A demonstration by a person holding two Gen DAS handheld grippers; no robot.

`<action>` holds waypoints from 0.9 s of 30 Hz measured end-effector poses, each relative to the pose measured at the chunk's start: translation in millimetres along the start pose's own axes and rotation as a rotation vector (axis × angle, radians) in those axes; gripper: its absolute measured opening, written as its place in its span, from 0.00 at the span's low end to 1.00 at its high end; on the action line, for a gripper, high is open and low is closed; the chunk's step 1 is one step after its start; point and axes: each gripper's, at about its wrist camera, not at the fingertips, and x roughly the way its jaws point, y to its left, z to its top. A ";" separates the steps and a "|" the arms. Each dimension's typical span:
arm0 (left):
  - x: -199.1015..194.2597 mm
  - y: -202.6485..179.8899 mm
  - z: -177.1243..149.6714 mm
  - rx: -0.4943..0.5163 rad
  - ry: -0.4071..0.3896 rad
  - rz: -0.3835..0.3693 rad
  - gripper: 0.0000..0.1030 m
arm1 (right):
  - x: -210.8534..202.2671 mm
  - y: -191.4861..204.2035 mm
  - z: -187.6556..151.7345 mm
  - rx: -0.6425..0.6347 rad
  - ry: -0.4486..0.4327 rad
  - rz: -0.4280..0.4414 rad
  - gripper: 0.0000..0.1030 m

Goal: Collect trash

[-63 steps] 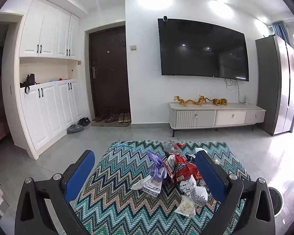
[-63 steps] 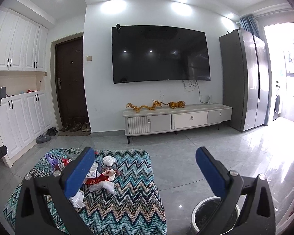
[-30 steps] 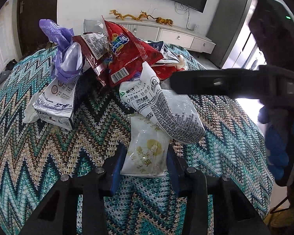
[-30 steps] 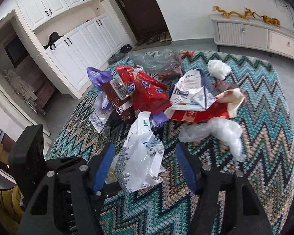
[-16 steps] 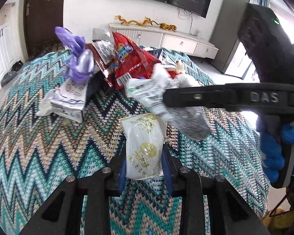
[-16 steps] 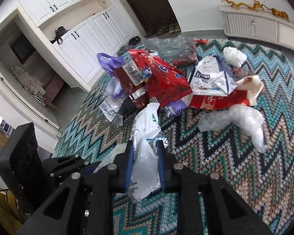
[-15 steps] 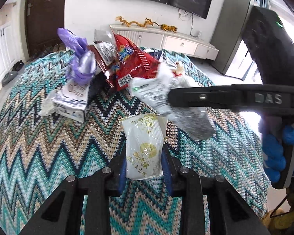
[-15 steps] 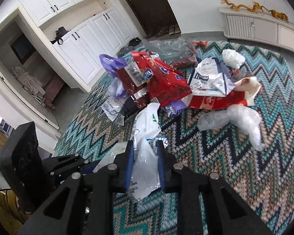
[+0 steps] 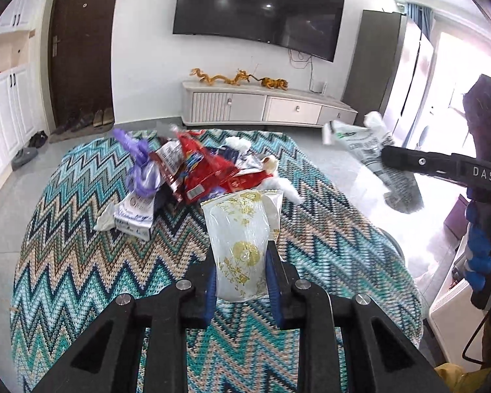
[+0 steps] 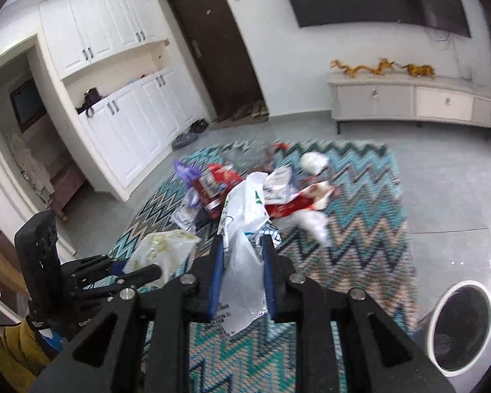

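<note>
My left gripper (image 9: pixel 242 270) is shut on a white wrapper with gold print (image 9: pixel 242 235) and holds it above the zigzag rug (image 9: pixel 81 262). My right gripper (image 10: pixel 242 268) is shut on a white printed plastic bag (image 10: pixel 244 226), lifted clear of the rug; the bag also shows in the left wrist view (image 9: pixel 373 154), out to the right over the floor. A pile of trash stays on the rug: a red snack bag (image 9: pixel 199 170), a purple bag (image 9: pixel 140 163), a small carton (image 9: pixel 134 213) and white wads (image 10: pixel 312 160).
A round white-rimmed bin (image 10: pixel 458 324) stands on the tiled floor right of the rug. A TV console (image 9: pixel 265 106) lines the far wall. White cabinets (image 10: pixel 137 118) and shoes by the door (image 9: pixel 91 121) are to the left.
Both grippers have lifted their wrappers up off the rug. The right gripper has swung its plastic bag to the right, away from the pile, and the bin has come into its view.
</note>
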 end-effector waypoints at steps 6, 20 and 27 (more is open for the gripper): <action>1.9 -48.2 24.9 0.098 0.005 -0.036 0.23 | -65.4 -50.6 -13.2 0.064 -0.104 -0.148 0.20; 149.8 -262.9 70.3 0.362 0.254 -0.221 0.25 | -117.7 -250.8 -97.8 0.371 -0.097 -0.518 0.20; 237.7 -350.4 64.8 0.367 0.385 -0.302 0.27 | -91.2 -341.7 -143.0 0.493 0.001 -0.588 0.22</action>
